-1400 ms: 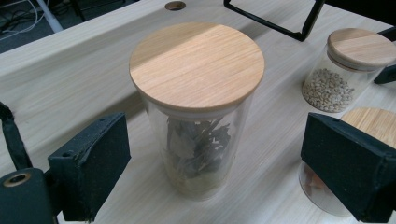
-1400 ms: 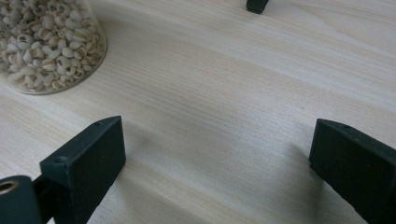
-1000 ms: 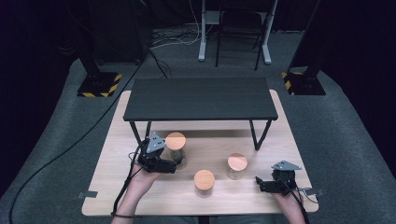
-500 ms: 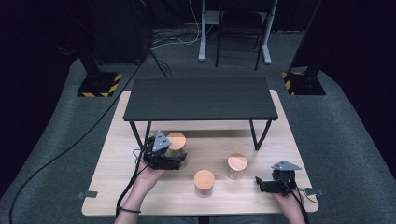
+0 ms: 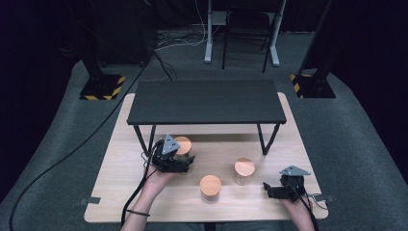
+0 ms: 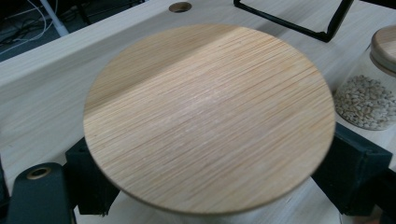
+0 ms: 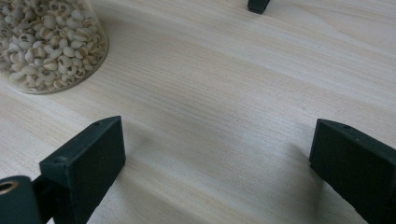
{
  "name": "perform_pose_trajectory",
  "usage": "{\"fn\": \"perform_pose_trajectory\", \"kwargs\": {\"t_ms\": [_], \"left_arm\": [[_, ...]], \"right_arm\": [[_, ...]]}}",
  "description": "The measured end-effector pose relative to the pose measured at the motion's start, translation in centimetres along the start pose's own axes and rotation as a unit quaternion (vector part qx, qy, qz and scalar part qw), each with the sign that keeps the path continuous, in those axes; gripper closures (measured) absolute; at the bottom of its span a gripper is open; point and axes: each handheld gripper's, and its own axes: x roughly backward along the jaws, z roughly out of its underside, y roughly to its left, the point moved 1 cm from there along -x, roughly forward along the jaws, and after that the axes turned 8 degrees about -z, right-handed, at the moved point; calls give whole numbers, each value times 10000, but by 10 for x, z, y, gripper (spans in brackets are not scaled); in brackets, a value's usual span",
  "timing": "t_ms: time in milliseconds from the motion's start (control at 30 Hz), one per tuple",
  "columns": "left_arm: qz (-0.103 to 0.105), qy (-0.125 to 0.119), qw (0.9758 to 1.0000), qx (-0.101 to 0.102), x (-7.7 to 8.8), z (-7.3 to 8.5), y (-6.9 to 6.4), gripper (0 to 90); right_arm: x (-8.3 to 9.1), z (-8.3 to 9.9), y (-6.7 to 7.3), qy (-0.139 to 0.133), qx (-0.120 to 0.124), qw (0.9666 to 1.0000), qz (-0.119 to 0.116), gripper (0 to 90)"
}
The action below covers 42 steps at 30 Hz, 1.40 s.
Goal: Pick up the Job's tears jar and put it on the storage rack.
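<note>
- Three jars with round bamboo lids stand on a pale wooden desk (image 5: 115, 192), and a low black shelf (image 5: 207, 101) on thin legs spans its far half.
- Around the desk lies grey carpet; dark stands with yellow-and-black striped bases sit at the far left and right, and cables trail across the floor.
- The left tool (image 5: 182, 162) is at the left jar (image 5: 183, 145), just in front of the shelf's left leg; its jaws have just been closing, and in the left gripper view the black pads sit on either side below the wide lid (image 6: 210, 116).
- Whether those pads press the glass I cannot tell, since the lid hides the contact.
- The right tool (image 5: 267, 188) rests low near the desk's front right corner, jaws spread wide with bare wood between them.
- In its own view the right jaw is cut off by the frame, and a jar of pale grains (image 7: 44, 42) stands well off to one side.
- The middle jar (image 5: 210, 186) and the right jar (image 5: 244, 169) stand apart from each other in open desk between the two tools.
- The front left of the desk lies open, as does the strip along the right edge.
- The left jar's body and contents are hidden beneath lid and tool.
</note>
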Motion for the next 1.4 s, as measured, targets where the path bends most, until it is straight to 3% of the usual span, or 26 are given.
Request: {"fn": "perform_pose_trajectory", "kwargs": {"t_ms": [233, 633, 800, 1400], "left_arm": [[-63, -78, 9999, 46, -1, 1, 2, 234], [-44, -62, 9999, 72, 3, 0, 3, 244], [61, -145, 9998, 128, 10, -3, 3, 245], [125, -298, 9994, 117, 33, -18, 5, 247]], "right_arm": [[0, 0, 0, 2, 3, 10000, -2, 27], [0, 0, 0, 3, 4, 10000, -4, 27], [0, 0, 0, 2, 6, 10000, -5, 27], [0, 0, 0, 1, 6, 10000, -5, 27]]}}
